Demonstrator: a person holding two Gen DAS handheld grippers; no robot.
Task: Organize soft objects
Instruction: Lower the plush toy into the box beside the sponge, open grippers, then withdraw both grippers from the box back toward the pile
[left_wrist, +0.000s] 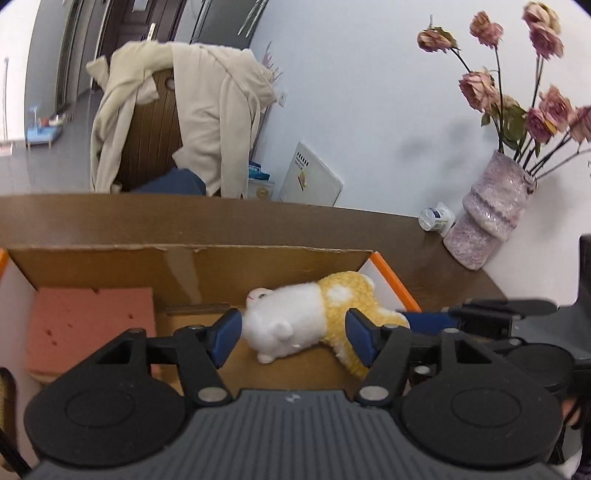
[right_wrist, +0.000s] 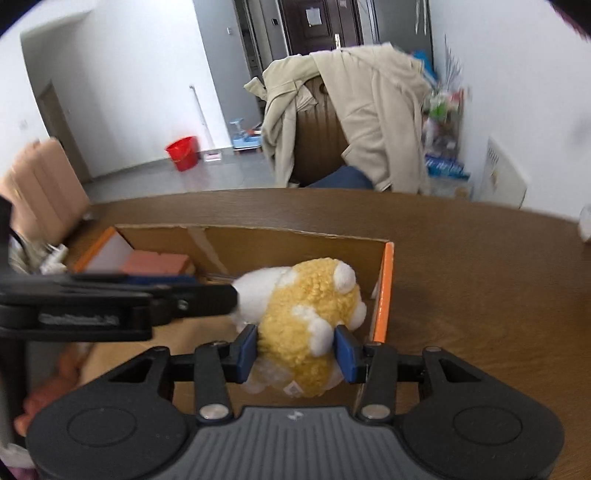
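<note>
A yellow and white plush toy hangs over the right end of an open cardboard box with orange edges. My right gripper is shut on its yellow body, and the blue pads dent the fur. My left gripper stands around the white head end. Its pads sit at the toy's sides without squeezing it, so it is open. In the right wrist view a left finger reaches in from the left to the white fur. A pink sponge block lies in the box's left end.
The box stands on a brown wooden table. A pink vase of dried roses and a small tipped bottle are at the table's right, by the wall. Behind the table stands a chair draped with a beige coat.
</note>
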